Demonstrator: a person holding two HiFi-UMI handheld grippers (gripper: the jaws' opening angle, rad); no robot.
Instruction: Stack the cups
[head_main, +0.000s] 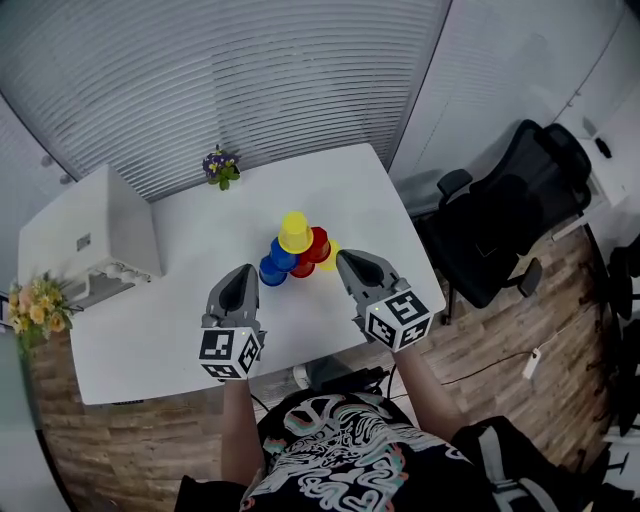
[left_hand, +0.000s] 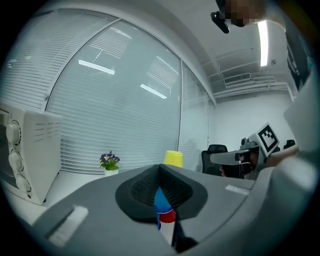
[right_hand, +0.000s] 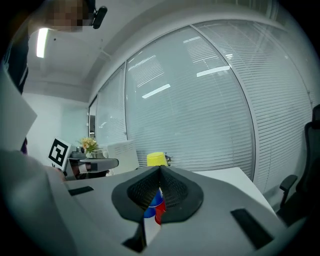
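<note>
Hovering left tool (head_main: 245, 272), right tool (head_main: 346, 259) shut, empty; cups (head_main: 296, 250) just ahead look light, tippy, so we'd pinch sidewall gently.

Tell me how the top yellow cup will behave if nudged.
The top yellow cup looks like thin plastic, so probably light and easily shifted. It sits upside down, bridging a blue cup and a red cup, so a sideways push would likely topple it.

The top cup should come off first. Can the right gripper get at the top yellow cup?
Probably yes: the top yellow cup sits uncovered, nothing between it and the right gripper, though its shut jaws must open.
</note>
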